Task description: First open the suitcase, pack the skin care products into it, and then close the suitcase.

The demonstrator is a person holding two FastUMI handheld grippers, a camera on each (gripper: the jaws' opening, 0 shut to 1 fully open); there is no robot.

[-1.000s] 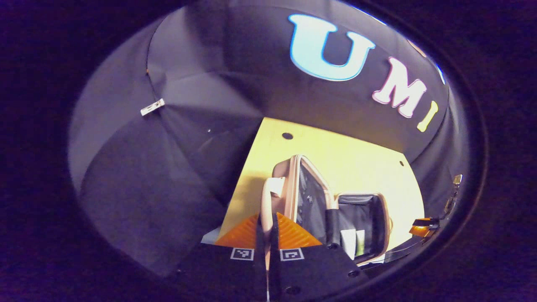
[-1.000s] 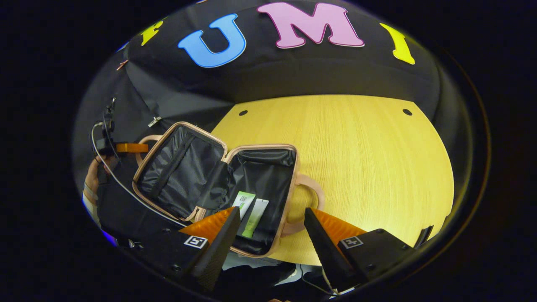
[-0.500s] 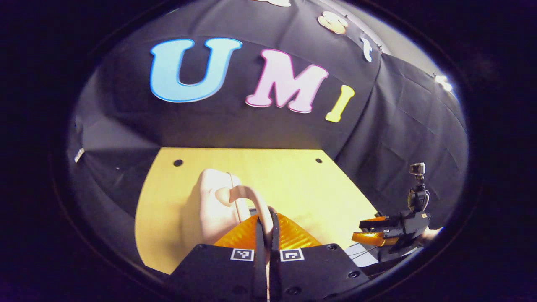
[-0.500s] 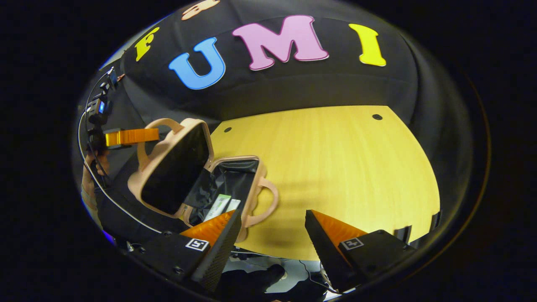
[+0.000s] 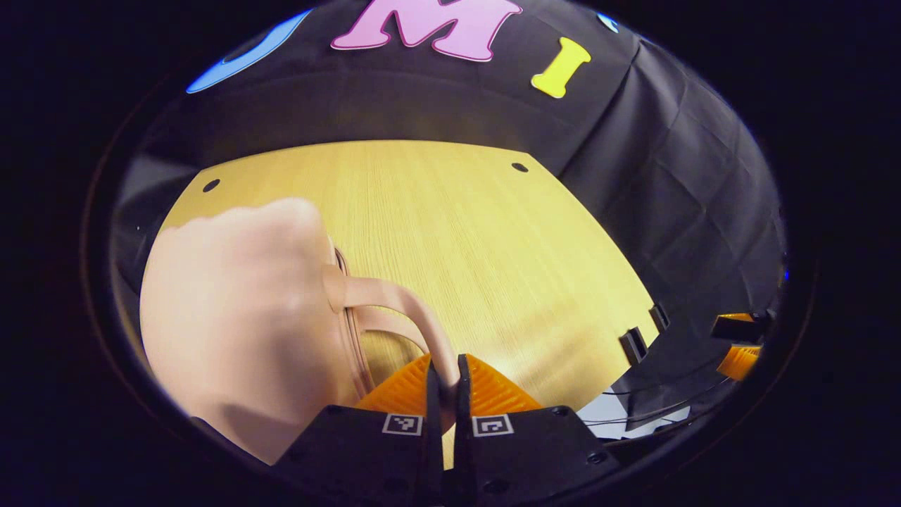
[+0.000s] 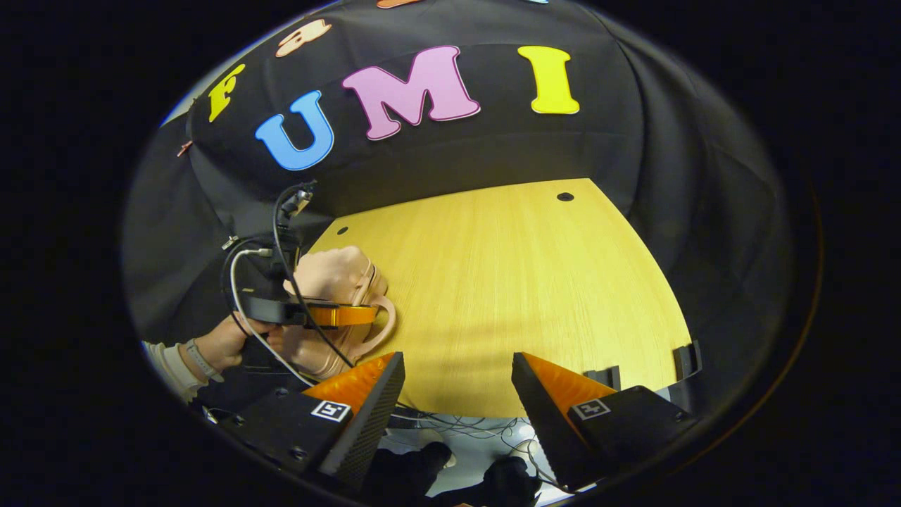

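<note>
The pale pink suitcase [image 5: 239, 317] lies closed on the yellow table, its lid folded down over the base. My left gripper [image 5: 445, 370] is shut on the lid's curved handle [image 5: 394, 303]. In the right gripper view the same suitcase [image 6: 331, 278] sits at the table's left, with the left gripper [image 6: 366, 315] and the hand [image 6: 222, 345] holding it over the case. My right gripper [image 6: 457, 373] hangs open over the table's front edge, nothing between its fingers. The skin care products are hidden inside the case.
The wooden table [image 6: 507, 282] spreads wide to the right of the suitcase. Cables [image 6: 450, 426] lie on the floor below its front edge. The right gripper [image 5: 739, 345] shows at the far right of the left gripper view.
My left gripper has swung the lid over by its handle, from wide open to down on the base. The tubes inside are now covered. The right gripper has drawn back from the case.
</note>
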